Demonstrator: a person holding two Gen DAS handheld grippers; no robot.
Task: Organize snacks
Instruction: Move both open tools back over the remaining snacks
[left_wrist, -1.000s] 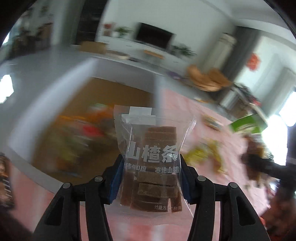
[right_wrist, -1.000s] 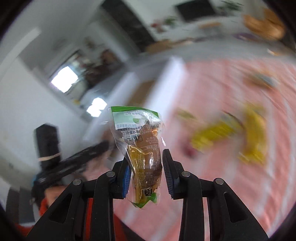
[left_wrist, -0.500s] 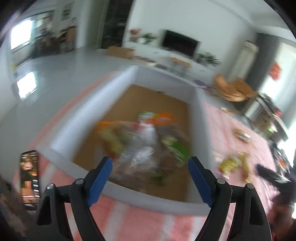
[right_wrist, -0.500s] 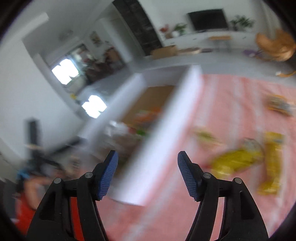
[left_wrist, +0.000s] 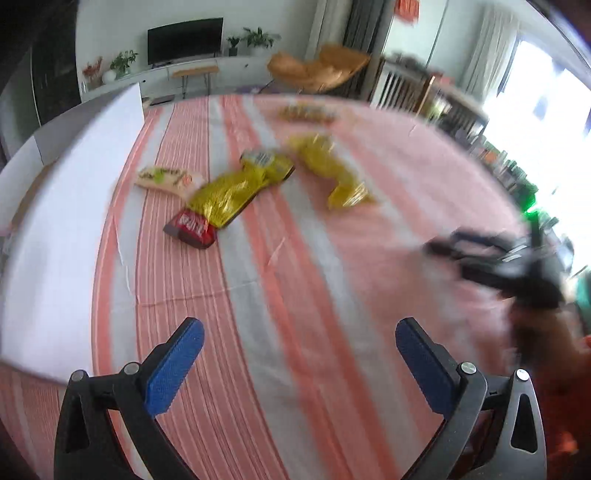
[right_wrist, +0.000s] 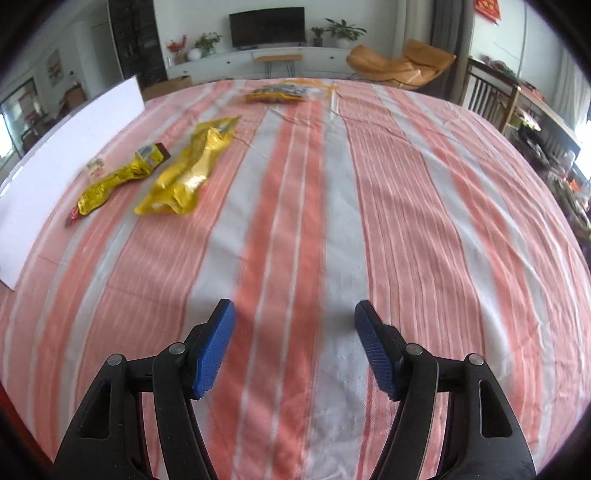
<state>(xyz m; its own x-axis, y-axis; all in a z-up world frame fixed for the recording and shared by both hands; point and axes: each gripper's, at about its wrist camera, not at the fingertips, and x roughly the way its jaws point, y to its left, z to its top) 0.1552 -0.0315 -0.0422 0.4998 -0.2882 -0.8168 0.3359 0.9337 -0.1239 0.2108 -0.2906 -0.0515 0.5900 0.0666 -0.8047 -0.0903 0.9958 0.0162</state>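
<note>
1. Both grippers are empty and over the striped cloth (right_wrist: 424, 192). The left gripper (left_wrist: 299, 354) has just been opening and its jaws stand wide with nothing between them; the right gripper (right_wrist: 295, 347) has its jaws parted about halfway, also with nothing between them
2. The step in hand looks like reaching for the next snack. The white box (left_wrist: 74, 206) stands along the left edge of the cloth, so whatever is picked goes that way
3. The left gripper does best on the cluster just beside the box: a cream packet (left_wrist: 166, 179), a long gold bag (left_wrist: 236, 192) and a red bar (left_wrist: 192, 229) with the gold bag's end lying over it
4. Take the gold bag first, since it lies on top; close across its narrow width, not along its length
5. The right gripper suits the yellow bag (right_wrist: 192, 170), which lies apart from the cluster. A further packet (right_wrist: 277, 92) sits at the far edge of the cloth, well apart from the rest
6. Keep the two grippers apart: in the left view the right one (left_wrist: 495, 266) is a dark blur at the right, so its place is hard to judge
7. The cloth is pink and white, creased, and may ruck under a low pad
8. Behind are a TV (right_wrist: 267, 26), plants and a tan chair (right_wrist: 402, 66)
</note>
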